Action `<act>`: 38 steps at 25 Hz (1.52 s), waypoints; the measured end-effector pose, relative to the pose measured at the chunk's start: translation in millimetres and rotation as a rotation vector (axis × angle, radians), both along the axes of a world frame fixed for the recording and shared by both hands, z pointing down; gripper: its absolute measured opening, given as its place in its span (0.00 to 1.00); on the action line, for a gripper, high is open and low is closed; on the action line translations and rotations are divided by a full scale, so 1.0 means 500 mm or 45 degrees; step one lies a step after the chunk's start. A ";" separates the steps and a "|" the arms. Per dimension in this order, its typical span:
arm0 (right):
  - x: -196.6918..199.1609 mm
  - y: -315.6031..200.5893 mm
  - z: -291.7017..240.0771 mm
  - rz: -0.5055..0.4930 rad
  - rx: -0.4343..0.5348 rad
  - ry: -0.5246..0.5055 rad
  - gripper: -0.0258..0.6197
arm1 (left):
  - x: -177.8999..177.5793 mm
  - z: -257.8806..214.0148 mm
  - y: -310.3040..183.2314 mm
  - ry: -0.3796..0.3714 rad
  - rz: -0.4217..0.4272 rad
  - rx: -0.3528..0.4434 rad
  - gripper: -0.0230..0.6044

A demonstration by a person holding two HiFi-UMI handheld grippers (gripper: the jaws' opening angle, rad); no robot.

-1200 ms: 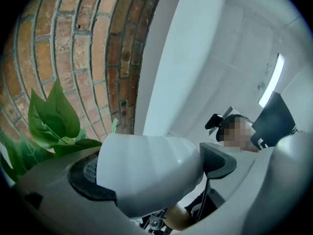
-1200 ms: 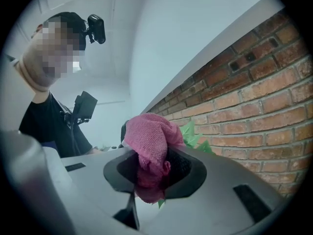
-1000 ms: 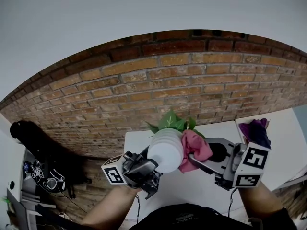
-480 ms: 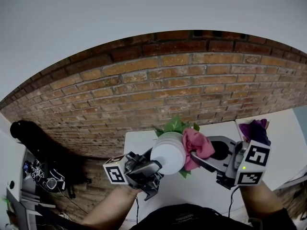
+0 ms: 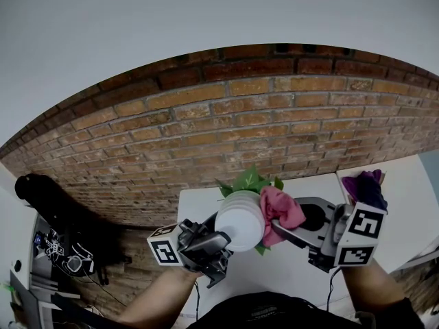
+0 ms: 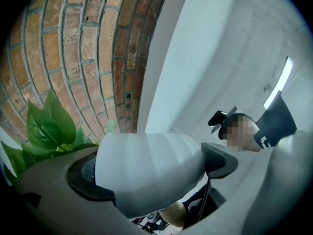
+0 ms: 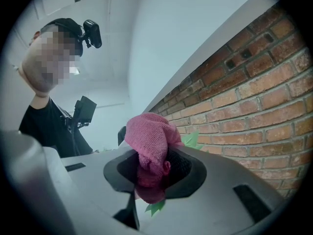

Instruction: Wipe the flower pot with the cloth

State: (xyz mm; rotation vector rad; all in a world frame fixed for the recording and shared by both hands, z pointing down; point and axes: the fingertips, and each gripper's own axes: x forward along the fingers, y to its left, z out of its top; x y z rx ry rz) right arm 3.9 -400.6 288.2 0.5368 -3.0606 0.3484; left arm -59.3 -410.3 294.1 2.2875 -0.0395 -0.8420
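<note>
**Against the brick wall: pot in one gripper, cloth in the other**

A red-brown brick wall (image 5: pixel 240 115) fills the background, and a white tabletop (image 5: pixel 295 279) lies below it. A dark purple rag (image 5: pixel 365 187) sits at the table's right end.

The white ribbed flower pot (image 6: pixel 146 160) is held in the air above the table. The left gripper (image 5: pixel 214 233) has its jaws spread wide, with a pad pressed on each side of the pot's body. The pot is tipped so that its green leafy plant (image 5: pixel 248 179) points toward the wall.

The right gripper (image 7: pixel 155 173) has its jaws drawn narrow on a bunched pink terry cloth (image 7: pixel 149 136). A soft wad of the cloth stands out beyond the jaws. In the head view this wad appears to lie against the right flank of the pot, beside the rim.

The pot looks rigid, smooth and probably light, so its shell is likely slick under the pads. The ribs should give them some purchase. A hold across the mid-body, as now, seems soundest, because it leaves the rim and flank free for wiping. The cloth is limp and should mould to the ridges, so it is best pinched by a bunched fold.
</note>
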 end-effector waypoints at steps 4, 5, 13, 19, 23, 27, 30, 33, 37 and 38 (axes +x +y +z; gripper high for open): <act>0.000 0.001 0.003 -0.003 -0.003 0.005 0.18 | 0.001 0.001 0.001 -0.005 0.000 0.003 0.91; 0.000 0.001 0.003 -0.004 -0.003 0.006 0.18 | 0.001 0.001 0.001 -0.008 0.000 0.004 0.91; 0.007 -0.003 0.002 0.000 -0.008 0.022 0.18 | 0.030 0.020 0.035 -0.186 0.080 0.125 0.91; 0.002 -0.006 -0.007 -0.018 -0.033 0.013 0.18 | 0.073 0.044 0.074 -0.278 0.172 0.177 0.91; -0.007 0.002 -0.001 -0.067 -0.056 0.048 0.18 | 0.088 0.050 0.087 -0.363 0.178 0.244 0.95; -0.023 0.010 0.008 -0.129 -0.053 0.141 0.18 | 0.090 0.057 0.099 -0.501 0.126 0.401 0.95; -0.038 0.022 0.019 -0.186 -0.016 0.255 0.18 | 0.099 0.071 0.108 -0.656 0.093 0.543 0.95; -0.068 0.049 0.028 -0.283 0.041 0.359 0.18 | 0.120 0.098 0.115 -0.823 0.081 0.656 0.95; -0.116 0.101 0.051 -0.431 0.155 0.555 0.18 | 0.149 0.130 0.122 -0.977 0.049 0.758 0.94; -0.122 0.106 0.054 -0.441 0.201 0.593 0.18 | 0.151 0.131 0.122 -0.982 0.035 0.769 0.94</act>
